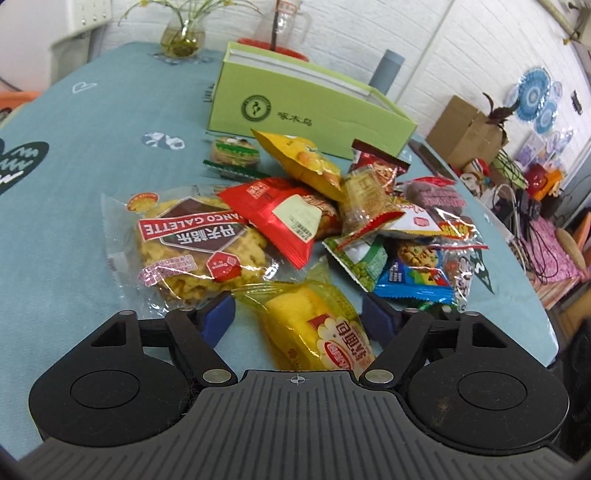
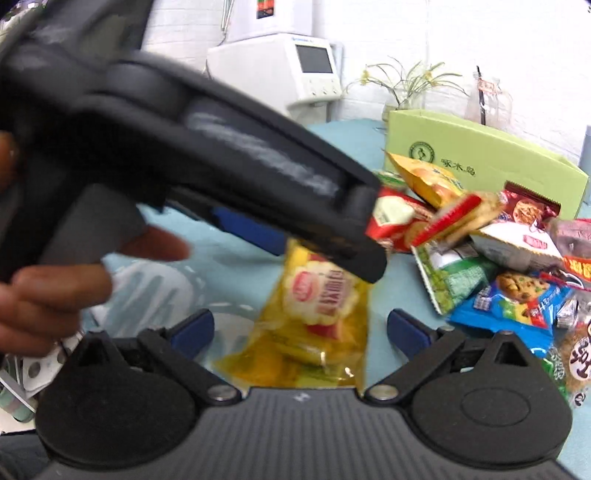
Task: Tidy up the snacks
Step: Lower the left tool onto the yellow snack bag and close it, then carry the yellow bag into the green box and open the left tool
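Note:
A pile of snack packets lies on the teal tablecloth [image 1: 74, 177] before a green box [image 1: 306, 107]. A yellow cake packet [image 1: 317, 328] lies between the open blue-padded fingers of my left gripper [image 1: 299, 314], which touch nothing. In the right wrist view the same yellow packet [image 2: 317, 314] lies between the open fingers of my right gripper [image 2: 301, 326]. The left gripper's black body [image 2: 221, 162] crosses above it, held by a hand [image 2: 48, 295]. Near the packet lie a galette packet [image 1: 188, 247], a red packet [image 1: 288, 218], a green pea packet [image 1: 362, 258] and a blue cookie packet [image 1: 413, 273].
A glass vase with a plant [image 1: 183, 37] and a glass jug [image 1: 284, 26] stand behind the green box. Cardboard boxes [image 1: 469, 129] and clutter sit off the table's right edge. A white appliance [image 2: 284, 70] stands by the far wall.

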Demonstrator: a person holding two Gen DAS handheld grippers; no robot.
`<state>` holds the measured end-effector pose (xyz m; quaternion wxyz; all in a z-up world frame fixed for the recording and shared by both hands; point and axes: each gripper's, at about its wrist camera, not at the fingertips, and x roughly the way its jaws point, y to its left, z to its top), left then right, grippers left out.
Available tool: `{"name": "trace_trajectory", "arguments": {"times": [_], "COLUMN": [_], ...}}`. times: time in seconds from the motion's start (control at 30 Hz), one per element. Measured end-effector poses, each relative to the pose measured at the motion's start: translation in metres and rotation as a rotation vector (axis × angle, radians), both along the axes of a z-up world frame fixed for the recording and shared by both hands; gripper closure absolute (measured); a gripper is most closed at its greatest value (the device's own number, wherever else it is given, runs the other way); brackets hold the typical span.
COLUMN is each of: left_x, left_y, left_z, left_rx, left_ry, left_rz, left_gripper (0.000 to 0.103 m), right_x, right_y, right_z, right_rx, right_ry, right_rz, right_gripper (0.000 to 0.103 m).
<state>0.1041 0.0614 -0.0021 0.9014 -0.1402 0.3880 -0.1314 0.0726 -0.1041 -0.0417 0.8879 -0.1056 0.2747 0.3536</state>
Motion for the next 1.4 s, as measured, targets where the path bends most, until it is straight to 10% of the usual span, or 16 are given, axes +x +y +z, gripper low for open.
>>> {"name": "trace_trajectory", "arguments": {"times": [0.43, 0.57, 0.77, 0.9, 1.1, 1.4], "left_x": [-0.022, -0.019, -0.006, 0.008, 0.098, 0.278], "left_y": [-0.004, -0.009, -0.013, -0.016, -0.017, 0.004], "left_z": [0.005, -0.005, 0.002, 0.053, 0.122, 0.097], "left_rx": [0.005, -0.009, -0.069, -0.059, -0.001, 0.024], "left_ry": [0.000, 0.050, 0.057, -0.059, -0.245, -0.133], "left_rz": [-0.023, -0.015, -0.062, -0.100, -0.097, -0.051], "left_gripper": [0.030, 0.035, 0.076, 0.077, 0.077, 0.077], "right_x": [-0.018, -0.017, -0.006, 0.016, 0.113, 0.295], "right_y": [-0.014, -0.015, -0.026, -0.036, -0.024, 0.018], "right_z": [0.014, 0.014, 0.020, 0.064, 0.121, 0.110], "right_rx": [-0.037, -0.043, 0.026, 0.098, 0.065, -0.050], "right_ry": [-0.020, -0.026, 0.040, -0.025, -0.195, -0.056], "right_rz": [0.010, 0.004, 0.007, 0.015, 0.004, -0.025], "right_gripper": [0.005, 0.030, 0.045, 0.044, 0.041, 0.042]}}
